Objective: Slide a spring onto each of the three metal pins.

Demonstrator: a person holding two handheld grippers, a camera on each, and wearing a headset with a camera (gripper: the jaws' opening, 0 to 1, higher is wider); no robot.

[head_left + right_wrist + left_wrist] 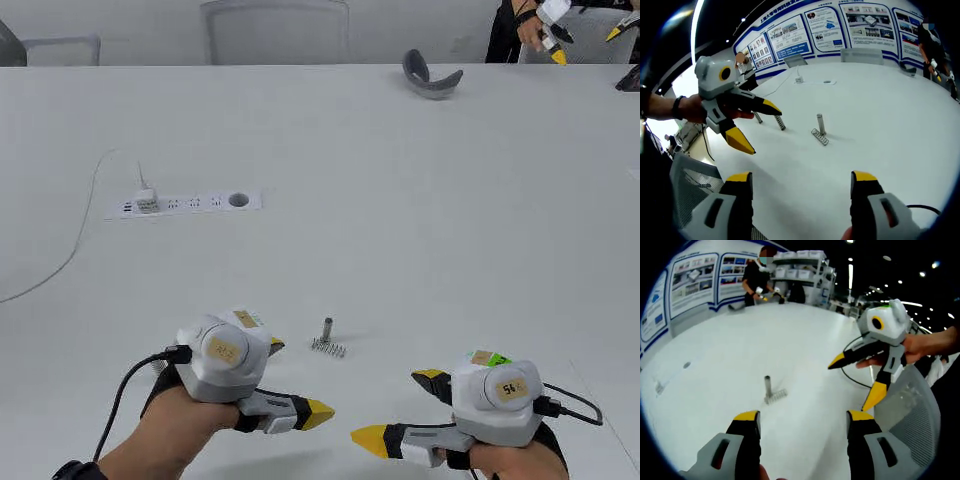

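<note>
A short metal pin [327, 328] stands upright on the white table [400, 220], and a small spring [328, 347] lies flat at its base. My left gripper [297, 378] is open and empty, just left of and nearer than the pin. My right gripper [398, 407] is also open and empty, to the pin's near right. The left gripper view has the pin [767, 385] and spring [776, 396] ahead of its jaws, with the right gripper [853, 381] coming in from the right. In the right gripper view, two more spring-wrapped uprights [780, 122] stand by the left gripper [757, 125], left of the pin [819, 123].
A white power strip [185, 203] with a plug and a trailing cable lies at mid left. A grey curved object [430, 78] rests near the far edge. Chairs stand behind the table, and a person [520, 30] holding grippers is at the far right.
</note>
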